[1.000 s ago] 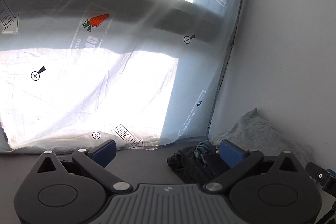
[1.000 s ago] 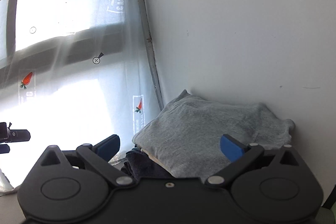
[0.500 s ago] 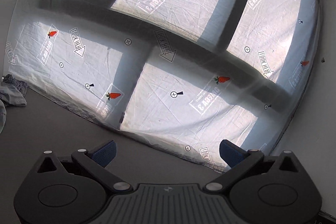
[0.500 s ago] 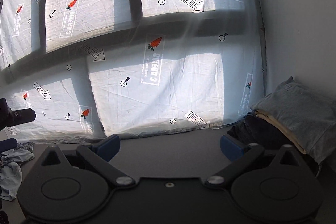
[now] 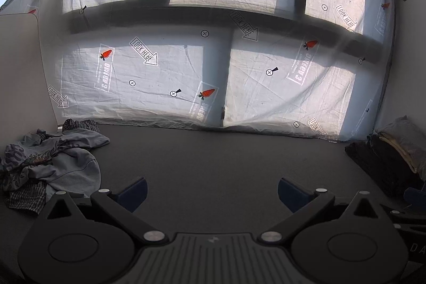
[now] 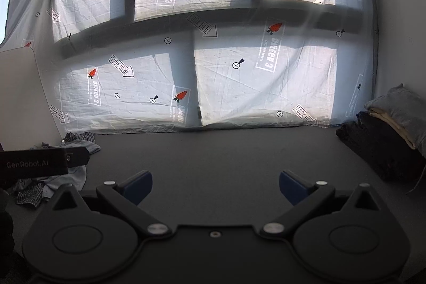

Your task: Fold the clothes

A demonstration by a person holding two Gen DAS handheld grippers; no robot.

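A heap of unfolded clothes (image 5: 50, 164), pale blue and checked, lies at the left of the dark grey table (image 5: 226, 159). It also shows in the right wrist view (image 6: 64, 177), partly behind the left gripper's body. A stack of folded clothes (image 5: 394, 153), grey on cream on black, sits at the right by the wall; it also shows in the right wrist view (image 6: 386, 135). My left gripper (image 5: 212, 192) is open and empty over the table's middle. My right gripper (image 6: 215, 186) is open and empty, apart from both piles.
A white printed sheet (image 5: 213, 57) with carrot marks hangs over the window behind the table. A white wall (image 6: 399, 17) stands at the right and a white panel (image 5: 18, 65) at the left.
Both grippers have swung left and back, away from the folded stack in the right corner. The stack now sits at the right edge of both views and the unfolded heap has come into view.
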